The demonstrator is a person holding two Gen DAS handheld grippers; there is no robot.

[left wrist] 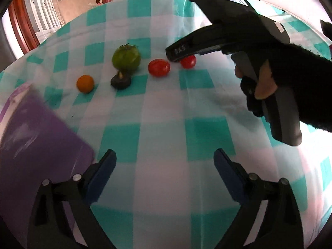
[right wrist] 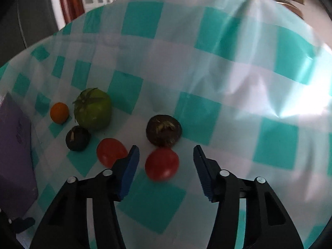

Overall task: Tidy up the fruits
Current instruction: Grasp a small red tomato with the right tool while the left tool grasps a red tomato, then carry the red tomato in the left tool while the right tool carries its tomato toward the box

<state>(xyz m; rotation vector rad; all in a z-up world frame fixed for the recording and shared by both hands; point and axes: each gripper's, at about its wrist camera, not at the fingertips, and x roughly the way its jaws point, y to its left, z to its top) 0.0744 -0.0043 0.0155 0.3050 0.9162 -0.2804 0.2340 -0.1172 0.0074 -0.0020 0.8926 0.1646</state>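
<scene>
**Op:** Entry. The target as I read it is the nearer red tomato. It sits on the checked tablecloth, between the blue pads of the right gripper. There is a clear gap on each side, so the pads are not pressing and nothing is gripped.

**Obs:** What is around it?

**Op:** Just behind it, close or touching (I can't tell which), is a large dark fruit with a dried stem scar. To its left is a second red tomato, partly behind the left-hand pad. Further left are a smaller dark fruit, a green tomato and a small orange fruit. A purple board lies at the left edge.

**Obs:** And the left side?

**Op:** The left gripper has its jaws spread wide over bare cloth, holding nothing. It is well short of the fruit row. The purple board is beside its left finger. From that camera I see the person's hand on the right tool's trigger.

**Obs:** Which step is this?

**Op:** My judgement is the approach for the first pick. No fruit appears sorted yet. Next the pads need to settle level with the tomato's middle and close gently, because the skin is soft and it rolls easily. The risk is nudging the dark fruit behind it. Where the tomato should go is unclear; the board is my guess.
</scene>
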